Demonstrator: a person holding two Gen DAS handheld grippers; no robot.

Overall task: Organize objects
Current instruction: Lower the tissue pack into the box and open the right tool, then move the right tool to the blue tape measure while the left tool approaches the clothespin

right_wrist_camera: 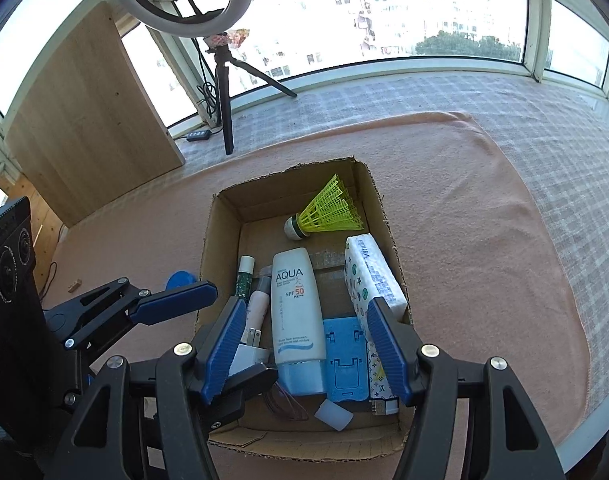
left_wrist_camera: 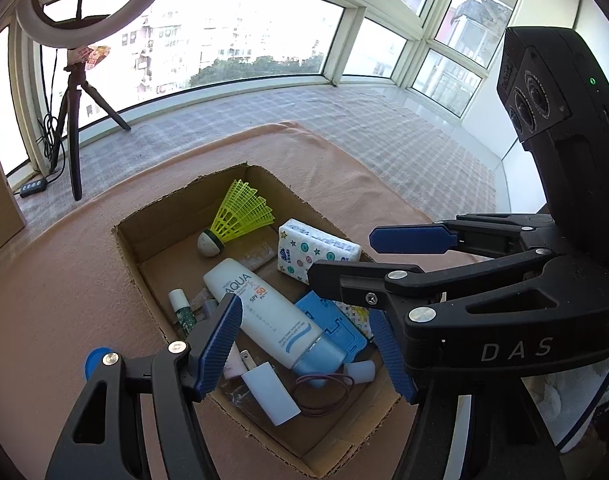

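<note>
An open cardboard box (left_wrist_camera: 132, 248) (right_wrist_camera: 220, 220) sits on a pink cloth. In it lie a yellow shuttlecock (left_wrist_camera: 236, 216) (right_wrist_camera: 328, 212), a white AQUA sunscreen tube (left_wrist_camera: 264, 312) (right_wrist_camera: 296, 312), a tissue pack (left_wrist_camera: 316, 250) (right_wrist_camera: 374, 276), a blue phone stand (left_wrist_camera: 332, 324) (right_wrist_camera: 344, 360), a white plug (left_wrist_camera: 270, 398), a hair tie (left_wrist_camera: 324, 396), a lip balm (left_wrist_camera: 181, 308) (right_wrist_camera: 244, 276) and a white cap (right_wrist_camera: 333, 415). My left gripper (left_wrist_camera: 308, 356) is open and empty above the box's near end. My right gripper (right_wrist_camera: 308, 352) is open and empty over the box; it also shows in the left wrist view (left_wrist_camera: 344, 256).
A blue lid (right_wrist_camera: 180, 280) lies on the cloth (right_wrist_camera: 484, 240) left of the box. A ring light on a tripod (right_wrist_camera: 224, 92) and a wooden board (right_wrist_camera: 92, 120) stand at the back by the windows. A checked cloth (right_wrist_camera: 504, 96) covers the far surface.
</note>
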